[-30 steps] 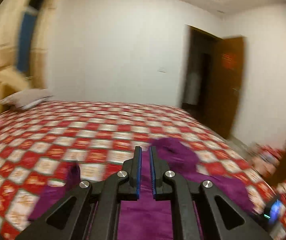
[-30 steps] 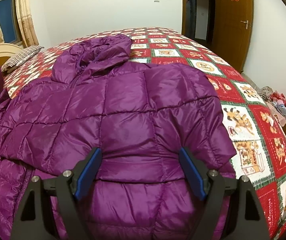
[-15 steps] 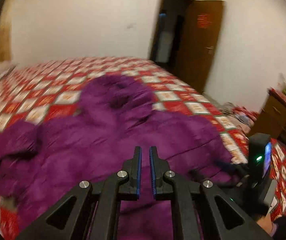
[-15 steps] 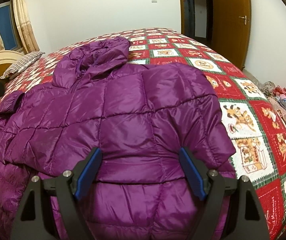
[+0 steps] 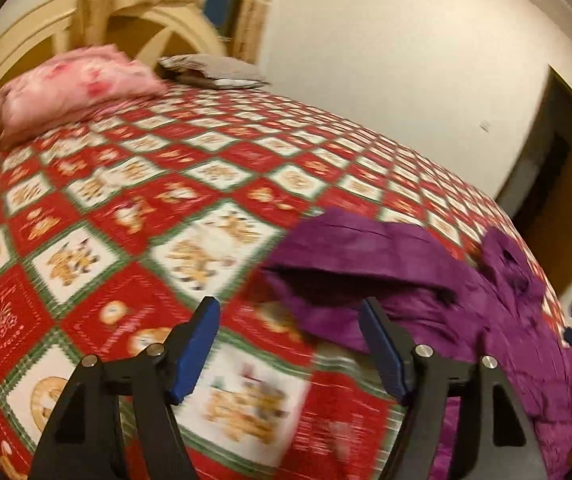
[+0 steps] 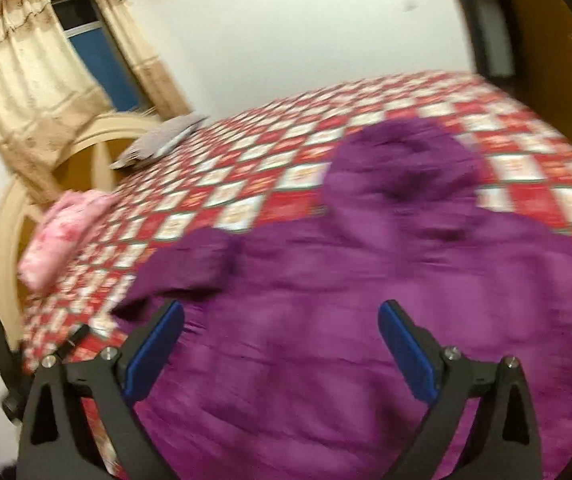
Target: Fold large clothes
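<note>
A purple quilted hooded jacket point(image 6: 365, 300) lies spread on the bed, hood toward the far side, one sleeve folded out to the left. In the left wrist view the jacket point(image 5: 405, 280) lies to the right. My left gripper point(image 5: 289, 344) is open and empty, above the bedspread just left of the jacket's sleeve. My right gripper point(image 6: 282, 348) is open and empty, above the jacket's lower body. Both views are motion blurred.
The bed has a red and white checked bedspread point(image 5: 106, 220). A pink folded blanket point(image 5: 74, 84) and a grey pillow point(image 5: 214, 70) lie by the cream headboard point(image 6: 10, 216). A curtained window point(image 6: 86, 48) is behind. A dark doorway point(image 5: 557, 168) stands at right.
My left gripper was shut and is now open, and it has swung left off the jacket to the bedspread. My right gripper stayed open and turned left.
</note>
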{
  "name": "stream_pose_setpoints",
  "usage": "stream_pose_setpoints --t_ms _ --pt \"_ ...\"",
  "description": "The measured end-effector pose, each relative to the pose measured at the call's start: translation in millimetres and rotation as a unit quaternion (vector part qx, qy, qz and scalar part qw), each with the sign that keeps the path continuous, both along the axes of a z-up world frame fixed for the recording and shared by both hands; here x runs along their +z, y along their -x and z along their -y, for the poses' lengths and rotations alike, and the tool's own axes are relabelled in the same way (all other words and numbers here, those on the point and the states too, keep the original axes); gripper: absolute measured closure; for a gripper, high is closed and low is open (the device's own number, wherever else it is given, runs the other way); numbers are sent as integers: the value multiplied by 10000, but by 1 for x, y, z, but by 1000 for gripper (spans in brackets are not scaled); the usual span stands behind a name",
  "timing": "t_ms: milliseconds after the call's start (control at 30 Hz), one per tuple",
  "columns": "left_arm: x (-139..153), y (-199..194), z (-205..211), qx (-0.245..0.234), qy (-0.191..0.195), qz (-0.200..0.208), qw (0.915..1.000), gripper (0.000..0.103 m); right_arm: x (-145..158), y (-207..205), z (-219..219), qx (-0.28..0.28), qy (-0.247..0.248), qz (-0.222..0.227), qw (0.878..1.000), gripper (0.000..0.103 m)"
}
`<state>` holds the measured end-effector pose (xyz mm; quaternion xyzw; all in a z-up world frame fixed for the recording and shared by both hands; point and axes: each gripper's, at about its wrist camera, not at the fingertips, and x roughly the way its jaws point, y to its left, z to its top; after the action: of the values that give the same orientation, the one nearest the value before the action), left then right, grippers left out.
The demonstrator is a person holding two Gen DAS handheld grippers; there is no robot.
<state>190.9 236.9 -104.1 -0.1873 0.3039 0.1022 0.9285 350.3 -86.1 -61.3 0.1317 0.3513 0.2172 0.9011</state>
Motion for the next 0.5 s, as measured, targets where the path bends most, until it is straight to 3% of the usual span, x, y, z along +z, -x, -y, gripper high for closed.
stream_pose_setpoints --t_ms 233,333,400,467,500 --pt "-40 -3 -23 311 196 -152 9992 31 -37 -72 -92 321 -469 -767 9954 9" --pt "-47 -6 -25 202 485 -266 9983 31 -53 -90 -117 320 -287 -1149 9924 13" --pt "-49 -4 -29 193 626 -169 9977 31 -64 -94 -126 308 -160 -1350 9902 39" --pt "-51 -3 -33 189 776 -119 9967 31 -66 -92 -129 446 -104 -1302 9904 74" --pt "-52 -3 -35 190 848 -107 9962 30 -65 -89 -129 513 -94 -1241 9909 80"
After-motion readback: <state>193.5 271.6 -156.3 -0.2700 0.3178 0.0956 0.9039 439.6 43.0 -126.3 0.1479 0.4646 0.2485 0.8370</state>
